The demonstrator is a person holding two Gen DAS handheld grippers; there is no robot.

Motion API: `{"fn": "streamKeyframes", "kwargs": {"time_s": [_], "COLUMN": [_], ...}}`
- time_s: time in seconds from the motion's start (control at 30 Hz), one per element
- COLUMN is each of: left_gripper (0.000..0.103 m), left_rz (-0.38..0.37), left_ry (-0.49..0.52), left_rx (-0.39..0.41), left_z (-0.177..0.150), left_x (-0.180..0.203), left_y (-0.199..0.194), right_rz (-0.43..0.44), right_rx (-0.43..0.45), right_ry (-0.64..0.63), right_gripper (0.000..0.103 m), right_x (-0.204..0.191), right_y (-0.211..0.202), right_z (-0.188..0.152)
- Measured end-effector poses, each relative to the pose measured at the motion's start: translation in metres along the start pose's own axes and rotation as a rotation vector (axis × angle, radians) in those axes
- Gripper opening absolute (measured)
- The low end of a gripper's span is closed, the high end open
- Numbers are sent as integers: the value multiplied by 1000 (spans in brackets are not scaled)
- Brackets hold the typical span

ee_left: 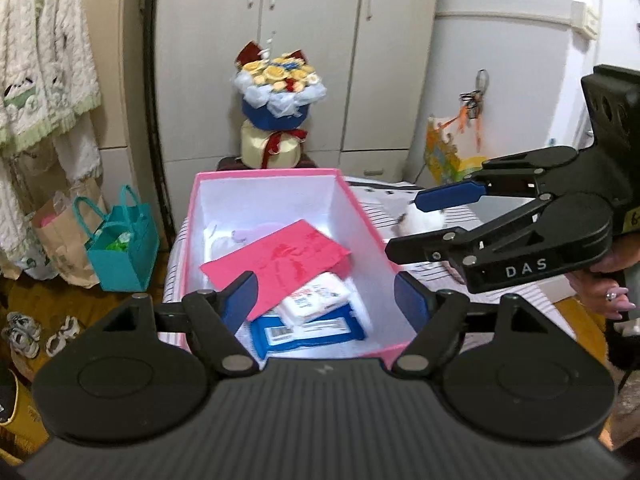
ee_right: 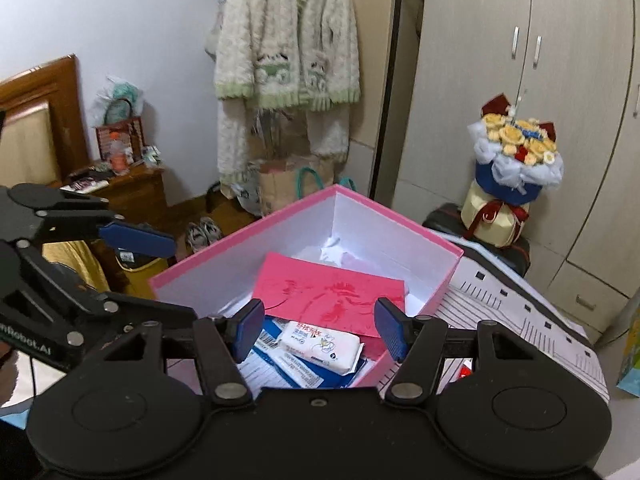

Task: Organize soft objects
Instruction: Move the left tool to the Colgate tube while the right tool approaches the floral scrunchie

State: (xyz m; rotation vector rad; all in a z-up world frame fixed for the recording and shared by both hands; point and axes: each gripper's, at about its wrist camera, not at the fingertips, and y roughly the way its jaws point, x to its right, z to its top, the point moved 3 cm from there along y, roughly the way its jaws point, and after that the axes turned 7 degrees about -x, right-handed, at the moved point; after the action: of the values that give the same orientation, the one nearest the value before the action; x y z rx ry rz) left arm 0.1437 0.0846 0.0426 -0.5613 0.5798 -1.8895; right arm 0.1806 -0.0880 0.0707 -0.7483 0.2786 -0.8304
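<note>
Both grippers over the pink box (ee_left: 362,204)

Left gripper (ee_left: 326,300) and right gripper (ee_right: 318,326) gape empty (white tissue pack (ee_right: 320,346) at six o'clock inside).

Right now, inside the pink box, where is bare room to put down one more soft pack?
The pink box is crowded at its near end: a white tissue pack lies on a blue wipes pack, with a pink card leaning over them. Bare white floor shows at the far end, between the card and the back wall, beside some crumpled white paper.
</note>
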Motion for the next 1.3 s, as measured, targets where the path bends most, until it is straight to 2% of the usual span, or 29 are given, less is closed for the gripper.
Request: {"fn": "streamKeyframes", "kwargs": {"time_s": [0.17, 0.33, 0.47, 0.67, 0.8, 0.87, 1.07, 1.2, 1.3], "left_gripper": [75, 78, 78, 78, 78, 78, 78, 77, 76], "left_rz": [-51, -103, -143, -203, -180, -161, -104, -31, 14], "left_ry": [52, 141, 177, 171, 177, 173, 136, 148, 116], "left_rx": [11, -13, -44, -77, -72, -69, -45, 5, 7], "left_z": [0, -4, -4, -2, -3, -3, -2, -9, -10], "left_x": [28, 62, 86, 117, 136, 145, 161, 168, 166], "left_y": [-11, -3, 17, 54, 79, 93, 136, 157, 178], "right_rz": [-32, -80, -116, -177, -197, -199, -238, -241, -247], "right_rx": [71, 130, 129, 94, 95, 102, 152, 150, 129], "right_ry": [22, 119, 207, 266, 301, 312, 357, 435, 480], "right_gripper": [68, 73, 74, 74, 75, 79, 83, 83, 83], "right_x": [10, 36, 60, 85, 101, 108, 133, 157, 172], "right_y": [-41, -71, -82, -79, -75, -71, -51, -29, -11], "right_z": [-29, -85, -125, -166, -188, -196, -212, -219, -220]}}
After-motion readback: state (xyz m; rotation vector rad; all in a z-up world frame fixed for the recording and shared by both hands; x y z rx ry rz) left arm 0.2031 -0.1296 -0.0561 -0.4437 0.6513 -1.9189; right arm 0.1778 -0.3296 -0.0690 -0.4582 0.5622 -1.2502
